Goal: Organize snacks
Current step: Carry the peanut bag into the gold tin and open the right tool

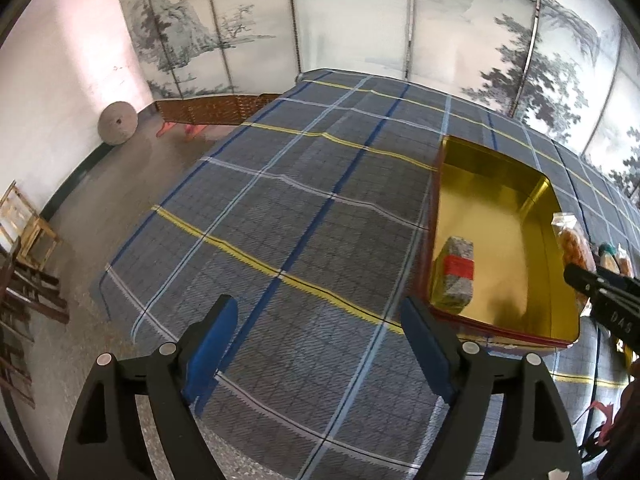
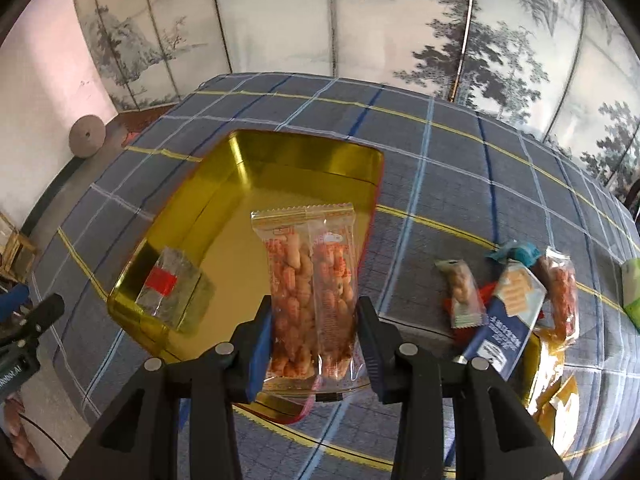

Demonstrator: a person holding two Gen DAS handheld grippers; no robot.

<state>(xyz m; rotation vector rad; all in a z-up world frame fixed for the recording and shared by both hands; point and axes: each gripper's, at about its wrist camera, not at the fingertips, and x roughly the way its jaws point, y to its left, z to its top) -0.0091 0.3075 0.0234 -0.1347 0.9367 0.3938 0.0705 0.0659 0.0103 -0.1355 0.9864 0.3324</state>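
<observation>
Holding your right gripper (image 2: 316, 344) above the near edge of the gold tin (image 2: 224, 184), you have a clear packet of orange snacks (image 2: 310, 292) pinched between its blue pads (image 2: 258, 346). The packet stands up tall between the two fingers, and its top half shows in front of the shiny inside of the tin. Your left gripper (image 1: 320, 344) hangs over the checked cloth (image 1: 280, 208), just left of the tin, and its fingers are spread wide with nothing between them. Inside the tin, a small grey packet with a red band (image 2: 170, 292) lies close to the near left corner, beside the left wall. The rest of the tin floor looks bare and yellow. More snacks sit on the cloth to the right of the tin. There is a small pale packet (image 2: 460, 294), a blue and white packet (image 2: 504, 320) that leans over it a little, and another clear packet of orange snacks (image 2: 562, 296) next to that. Some gold wrappers (image 2: 556, 384) lie near the bottom right, but they are too blurry to tell apart. A painted screen with trees (image 2: 460, 32) stands behind the table.
</observation>
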